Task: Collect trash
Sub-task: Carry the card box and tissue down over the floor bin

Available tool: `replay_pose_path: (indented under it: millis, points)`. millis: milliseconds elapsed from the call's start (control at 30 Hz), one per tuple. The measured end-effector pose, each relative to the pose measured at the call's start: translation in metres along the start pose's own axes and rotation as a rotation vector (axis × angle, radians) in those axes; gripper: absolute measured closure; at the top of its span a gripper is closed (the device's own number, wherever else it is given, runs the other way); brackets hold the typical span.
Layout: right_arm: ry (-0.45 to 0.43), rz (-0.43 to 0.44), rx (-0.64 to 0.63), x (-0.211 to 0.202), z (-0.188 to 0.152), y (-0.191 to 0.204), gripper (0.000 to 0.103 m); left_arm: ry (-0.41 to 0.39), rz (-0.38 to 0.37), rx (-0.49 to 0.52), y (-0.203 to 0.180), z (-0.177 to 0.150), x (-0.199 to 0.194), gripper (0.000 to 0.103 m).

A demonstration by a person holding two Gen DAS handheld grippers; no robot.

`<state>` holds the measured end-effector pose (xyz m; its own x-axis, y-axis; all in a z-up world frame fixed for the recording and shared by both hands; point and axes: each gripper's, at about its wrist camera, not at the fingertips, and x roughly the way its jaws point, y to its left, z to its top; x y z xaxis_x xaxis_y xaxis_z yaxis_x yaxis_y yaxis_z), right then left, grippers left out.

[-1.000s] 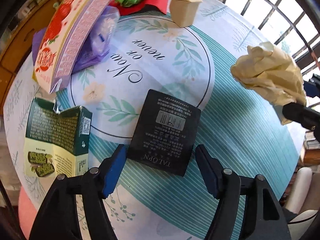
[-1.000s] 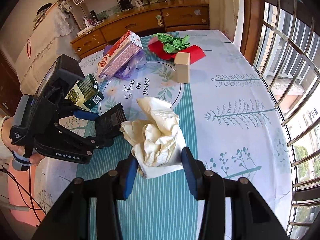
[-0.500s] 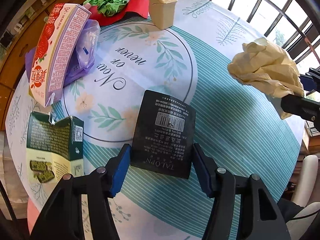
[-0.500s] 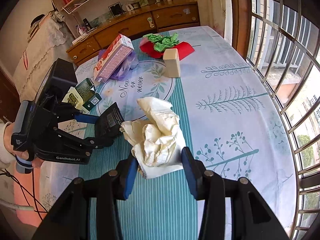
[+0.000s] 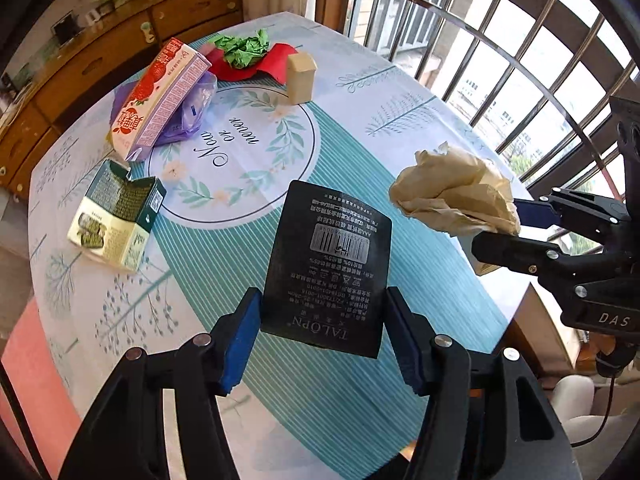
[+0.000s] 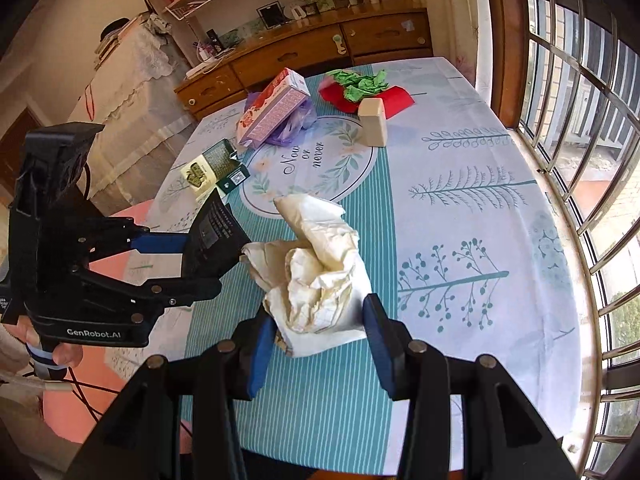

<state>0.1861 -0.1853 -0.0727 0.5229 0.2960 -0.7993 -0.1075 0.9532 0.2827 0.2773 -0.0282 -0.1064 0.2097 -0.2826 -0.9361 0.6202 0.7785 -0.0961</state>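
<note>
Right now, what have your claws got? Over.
Left claw shut on black packet. Right claw shut on crumpled paper. Both lifted; nothing in the way.

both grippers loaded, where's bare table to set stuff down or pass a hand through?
Free: the white tree-print side of the table toward the window bars, right of the beige block; also the striped band nearest the right gripper. Crowded: far left, where the pink carton lies on a purple bag, with the green box and green paper nearby.

Matt black card packet (image 5: 332, 268); crumpled, rough beige paper (image 6: 316, 272); smooth printed tablecloth (image 6: 460, 208); glossy wooden sideboard (image 6: 320, 52).
</note>
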Motion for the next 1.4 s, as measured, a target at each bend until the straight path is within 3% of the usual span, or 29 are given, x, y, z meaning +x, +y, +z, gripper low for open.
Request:
replay_pose_path:
  millis: [133,433,733,1133,1400]
  points:
    - [0.019,0.054,-0.070,-0.032,-0.020,-0.004,0.060,-0.058,0.006,-0.093,-0.038,-0.026,-0.028,0.044]
    - [0.031,0.089,-0.237,-0.107,-0.080,-0.030,0.060,-0.177,0.029,-0.273,-0.129,-0.088,-0.062,0.044]
    - [0.098,0.177,-0.192,-0.133,-0.135,-0.051,0.060,-0.145,0.018,-0.384,-0.185,-0.141,-0.068,0.043]
    - [0.234,0.187,-0.059,-0.077,-0.195,-0.061,0.059,-0.067,-0.064,-0.471,-0.183,-0.184,-0.011,0.043]
    - [0.269,0.153,0.066,0.010,-0.236,-0.080,0.059,-0.053,-0.123,-0.485,-0.160,-0.222,0.080,0.042]
